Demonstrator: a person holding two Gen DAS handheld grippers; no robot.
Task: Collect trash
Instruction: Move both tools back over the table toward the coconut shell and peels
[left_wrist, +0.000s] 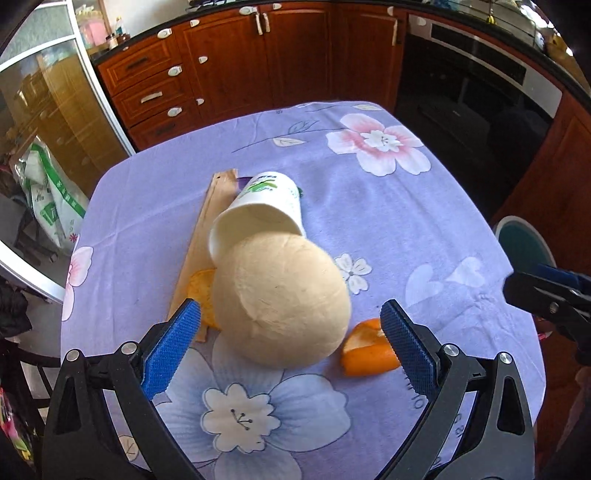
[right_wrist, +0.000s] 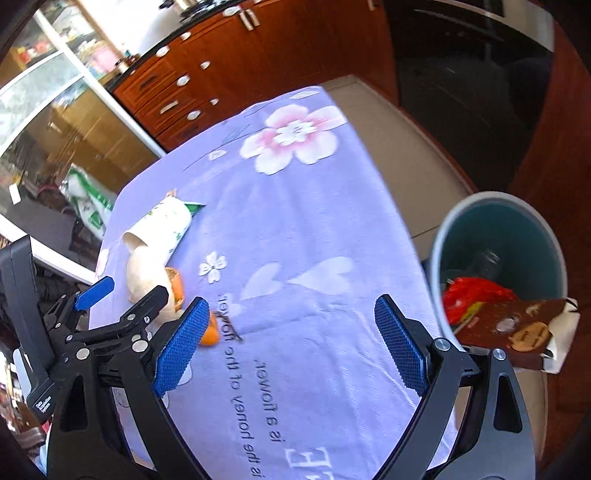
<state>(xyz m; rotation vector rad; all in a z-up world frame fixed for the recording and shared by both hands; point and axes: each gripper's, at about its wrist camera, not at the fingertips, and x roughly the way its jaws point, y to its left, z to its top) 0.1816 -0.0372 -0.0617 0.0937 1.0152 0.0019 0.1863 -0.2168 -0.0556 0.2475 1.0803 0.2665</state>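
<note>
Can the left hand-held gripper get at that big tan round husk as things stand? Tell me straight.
Probably yes. The left hand-held gripper is open, with the tan round husk right between its fingers. The paper cup lies against the husk's far side, not blocking the approach.

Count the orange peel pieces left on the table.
2. One orange peel lies beside the left gripper's right finger; the other is wedged left of the tan round shell. More may hide under it.
</note>
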